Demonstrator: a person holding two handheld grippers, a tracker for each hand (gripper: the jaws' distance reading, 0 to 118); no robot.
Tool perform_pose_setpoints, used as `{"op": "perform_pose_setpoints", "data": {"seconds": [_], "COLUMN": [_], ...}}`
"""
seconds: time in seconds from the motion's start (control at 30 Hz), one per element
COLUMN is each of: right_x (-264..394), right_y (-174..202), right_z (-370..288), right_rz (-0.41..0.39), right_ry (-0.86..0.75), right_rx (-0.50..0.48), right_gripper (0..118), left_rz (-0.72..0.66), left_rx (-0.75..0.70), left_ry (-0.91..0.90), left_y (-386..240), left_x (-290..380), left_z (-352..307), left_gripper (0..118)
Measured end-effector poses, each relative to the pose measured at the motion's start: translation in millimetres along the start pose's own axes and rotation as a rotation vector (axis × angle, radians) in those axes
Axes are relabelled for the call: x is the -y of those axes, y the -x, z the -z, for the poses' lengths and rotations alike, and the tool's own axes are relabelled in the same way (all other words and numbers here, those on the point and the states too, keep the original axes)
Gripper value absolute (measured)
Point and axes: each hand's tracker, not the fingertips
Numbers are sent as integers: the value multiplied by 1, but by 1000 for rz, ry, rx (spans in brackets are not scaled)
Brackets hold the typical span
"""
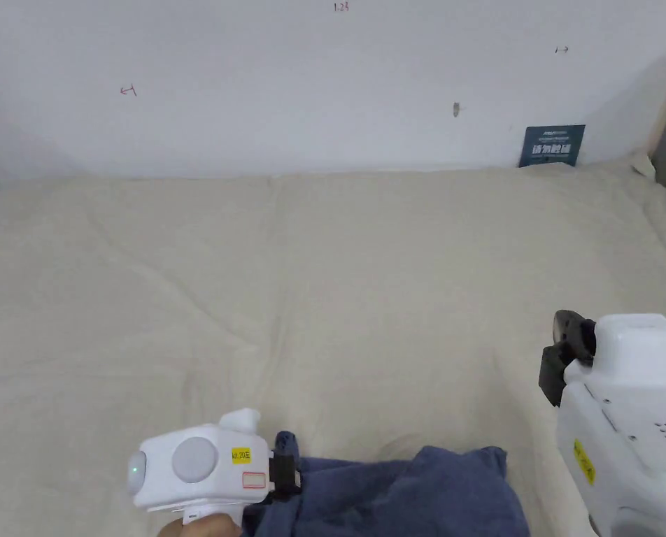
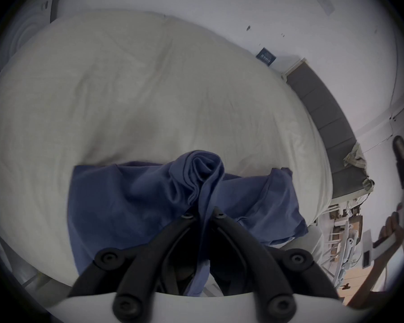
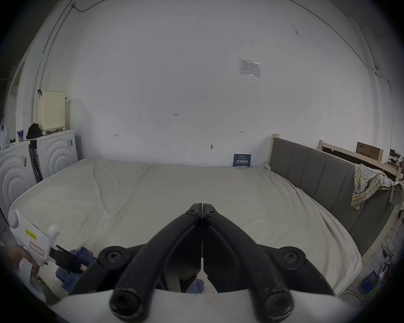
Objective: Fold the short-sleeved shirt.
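The left tongs [image 2: 202, 216] are gripping a bunched fold of the blue shirt [image 2: 131, 202] on the bed [image 1: 324, 280], while the right tongs [image 3: 202, 208], closed and empty, are waiting to help spread it flat

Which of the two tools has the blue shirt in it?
The left tool: its jaws pinch a bunched fold of the blue shirt. The right tool is shut on nothing, up above the bed.

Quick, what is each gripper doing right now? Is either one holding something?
Left gripper: closed on a bunched fold of the blue shirt.
Right gripper: closed, holding nothing, up above the bed.
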Motion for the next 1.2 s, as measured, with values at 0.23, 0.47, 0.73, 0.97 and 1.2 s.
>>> {"op": "perform_pose_setpoints", "data": {"seconds": [0.23, 0.47, 0.73, 0.97, 1.2], "right_x": [1, -4, -7, -2, 5], "right_y": [-12, -9, -8, -12, -21], "right_z": [0, 0, -1, -2, 3], "right_rz": [3, 5, 10, 11, 15], "right_ry": [6, -6, -17, -4, 21], "right_rx": [25, 15, 1, 5, 28], "right_gripper": [0, 0, 0, 0, 0], "left_rz": [1, 51, 76, 173, 214], "left_rx": [87, -48, -186, -244, -160], "left_ry": [-93, -425, -567, -399, -234], "left_y": [-11, -2, 20, 4, -22], "left_x": [6, 13, 33, 57, 71], "left_z": [-14, -88, -106, -39, 36], "left_gripper": [113, 93, 0, 0, 0]}}
